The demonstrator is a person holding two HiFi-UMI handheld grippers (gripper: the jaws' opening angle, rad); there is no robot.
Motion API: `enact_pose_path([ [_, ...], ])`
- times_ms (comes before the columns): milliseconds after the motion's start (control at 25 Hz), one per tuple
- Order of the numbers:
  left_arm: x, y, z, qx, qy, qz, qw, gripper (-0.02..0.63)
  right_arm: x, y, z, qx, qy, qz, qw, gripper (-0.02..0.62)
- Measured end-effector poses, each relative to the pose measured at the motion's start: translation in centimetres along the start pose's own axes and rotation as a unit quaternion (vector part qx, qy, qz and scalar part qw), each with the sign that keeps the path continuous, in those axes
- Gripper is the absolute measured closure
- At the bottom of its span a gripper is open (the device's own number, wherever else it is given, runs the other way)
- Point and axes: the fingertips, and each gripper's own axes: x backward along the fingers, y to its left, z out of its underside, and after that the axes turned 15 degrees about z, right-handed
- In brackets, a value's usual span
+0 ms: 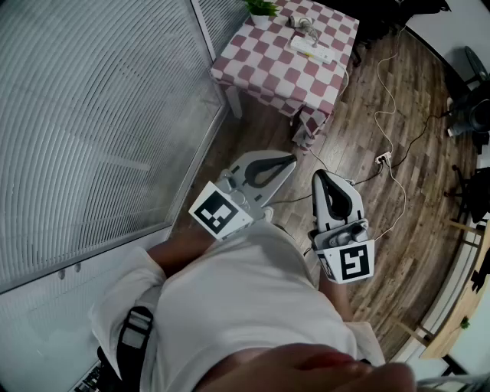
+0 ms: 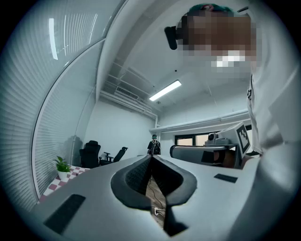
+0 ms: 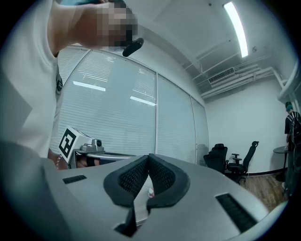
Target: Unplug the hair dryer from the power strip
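A white power strip [image 1: 311, 48] lies on a small table with a red-and-white checked cloth [image 1: 264, 67], far ahead at the top of the head view. A pale rounded thing [image 1: 304, 23] lies just behind it, too small to name. My left gripper [image 1: 293, 159] and right gripper [image 1: 318, 176] are held level close to my body, well short of the table. The left gripper [image 2: 151, 157] has its jaws together with nothing between them. So does the right gripper [image 3: 149, 156]. The table's corner [image 2: 66, 178] shows low at the left of the left gripper view.
A glass wall with blinds [image 1: 99, 115] runs along the left. A potted plant [image 1: 262, 9] stands on the table's far corner. White cables run over the wooden floor to a floor socket [image 1: 383, 158]. Office chairs [image 3: 235, 162] and a distant person [image 2: 154, 145] stand farther back.
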Motion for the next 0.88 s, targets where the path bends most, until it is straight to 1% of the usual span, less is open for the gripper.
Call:
enact_pose_path([
  [240, -1.3, 0.1, 0.1, -0.001, 0.000, 0.000, 1.0000, 0.576, 0.0, -1.3, -0.1, -0.001, -0.002, -0.002, 1.000, 0.565],
  [480, -2.7, 0.0, 0.5, -0.010, 0.001, -0.004, 0.9999, 0.577, 0.6, -3.1, -0.1, -0.025, -0.013, 0.000, 1.000, 0.563],
  [720, -3.7, -0.5, 1.1, -0.008, 0.001, -0.012, 0.9999, 0.577, 1.5, -4.0, 0.2, -0.044, -0.020, -0.020, 0.999, 0.561],
  [880, -4.1, -0.8, 1.3, -0.005, -0.002, -0.018, 0.9998, 0.577, 1.8, -3.7, 0.8, -0.038, -0.010, -0.041, 0.998, 0.561],
])
